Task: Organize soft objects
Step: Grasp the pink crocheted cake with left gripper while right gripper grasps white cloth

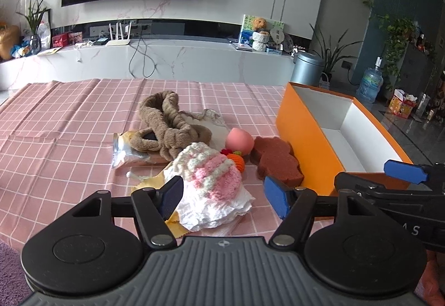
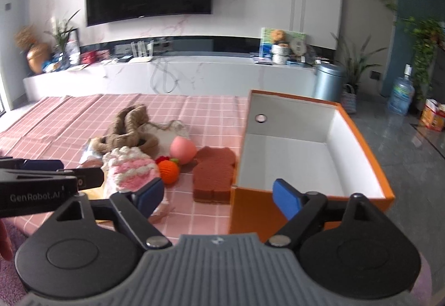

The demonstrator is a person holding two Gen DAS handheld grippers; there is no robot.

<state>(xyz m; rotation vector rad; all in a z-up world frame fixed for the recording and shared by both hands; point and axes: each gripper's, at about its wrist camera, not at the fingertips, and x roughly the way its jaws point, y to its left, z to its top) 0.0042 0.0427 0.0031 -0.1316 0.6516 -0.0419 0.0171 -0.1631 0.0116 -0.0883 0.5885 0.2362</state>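
Note:
A pile of soft things lies on the pink checked tablecloth: a pink-and-white knitted piece on crumpled white tissue, a brown fuzzy headband, a pink peach-shaped ball, an orange crochet ball and a brown sponge. An empty orange box stands to their right, white inside. My left gripper is open, just before the knitted piece. My right gripper is open, before the box's near left corner, holding nothing.
A silver snack wrapper and a yellow cloth lie in the pile. Beyond the table stand a white marble TV bench, a grey bin and a water bottle. Purple carpet lies at the near left.

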